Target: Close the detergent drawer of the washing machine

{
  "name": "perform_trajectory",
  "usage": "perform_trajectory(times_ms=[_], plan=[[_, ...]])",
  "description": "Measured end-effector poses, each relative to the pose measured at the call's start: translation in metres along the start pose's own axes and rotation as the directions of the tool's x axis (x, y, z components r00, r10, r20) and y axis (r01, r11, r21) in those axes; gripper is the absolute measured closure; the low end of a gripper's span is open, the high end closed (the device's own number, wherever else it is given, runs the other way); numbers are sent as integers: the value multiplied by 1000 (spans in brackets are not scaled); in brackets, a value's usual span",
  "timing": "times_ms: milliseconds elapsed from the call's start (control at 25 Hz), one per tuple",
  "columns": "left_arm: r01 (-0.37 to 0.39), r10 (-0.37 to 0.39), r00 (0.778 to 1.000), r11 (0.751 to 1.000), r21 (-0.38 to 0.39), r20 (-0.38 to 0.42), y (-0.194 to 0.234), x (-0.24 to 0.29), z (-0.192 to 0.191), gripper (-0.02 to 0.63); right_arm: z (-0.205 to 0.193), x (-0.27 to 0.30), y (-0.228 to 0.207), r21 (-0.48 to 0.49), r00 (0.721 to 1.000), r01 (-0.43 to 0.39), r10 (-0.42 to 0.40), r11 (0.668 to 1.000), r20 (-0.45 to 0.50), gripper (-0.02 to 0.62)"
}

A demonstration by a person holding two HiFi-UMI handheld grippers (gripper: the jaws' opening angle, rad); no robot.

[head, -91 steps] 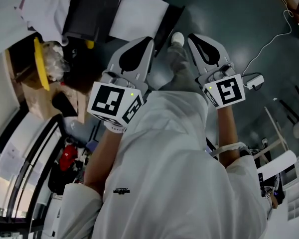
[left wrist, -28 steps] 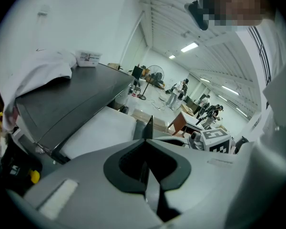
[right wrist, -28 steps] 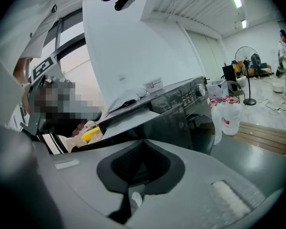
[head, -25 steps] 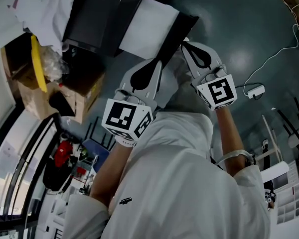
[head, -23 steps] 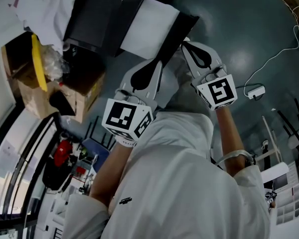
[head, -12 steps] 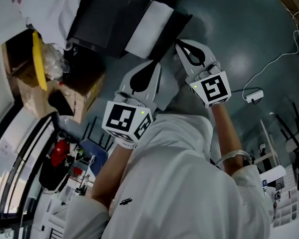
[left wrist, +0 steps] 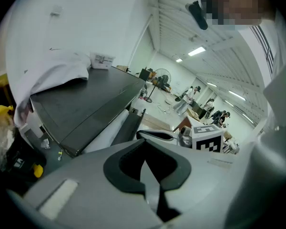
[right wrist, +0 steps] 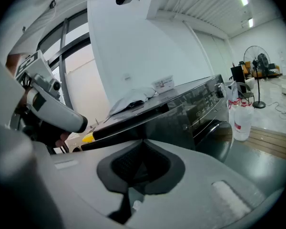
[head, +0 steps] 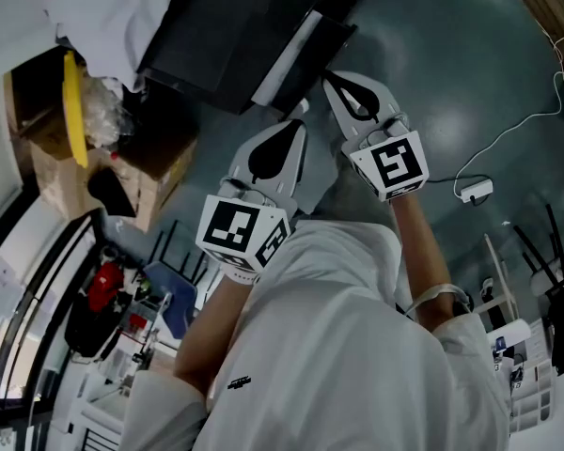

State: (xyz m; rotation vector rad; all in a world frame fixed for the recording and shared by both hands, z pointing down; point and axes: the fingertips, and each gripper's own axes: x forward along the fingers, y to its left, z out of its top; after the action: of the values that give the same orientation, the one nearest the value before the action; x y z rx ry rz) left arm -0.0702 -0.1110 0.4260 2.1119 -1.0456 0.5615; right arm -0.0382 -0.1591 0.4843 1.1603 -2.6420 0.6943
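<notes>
Both the left hand-held gripper [head: 296, 132] and right hand-held gripper [head: 330, 79] are pinched together, empty, just before the dark washing machine [head: 227, 38], its detergent drawer not clearly discernible; I'd press closed tips squarely on the drawer front, pushing straight.

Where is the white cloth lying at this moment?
In the left gripper view, the white cloth lies at the left, draped over the left end of the dark top of the washing machine.

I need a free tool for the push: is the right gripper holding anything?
No, the right gripper has its jaws together at the tips with nothing between them.
</notes>
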Motion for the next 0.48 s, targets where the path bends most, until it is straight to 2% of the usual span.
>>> perform_trajectory(times_ms=[480], plan=[[2,-2,1000,1000,-11,-7,14,-2,-2,591,4,11,5,10,1000,-10,10,1000,7,600]])
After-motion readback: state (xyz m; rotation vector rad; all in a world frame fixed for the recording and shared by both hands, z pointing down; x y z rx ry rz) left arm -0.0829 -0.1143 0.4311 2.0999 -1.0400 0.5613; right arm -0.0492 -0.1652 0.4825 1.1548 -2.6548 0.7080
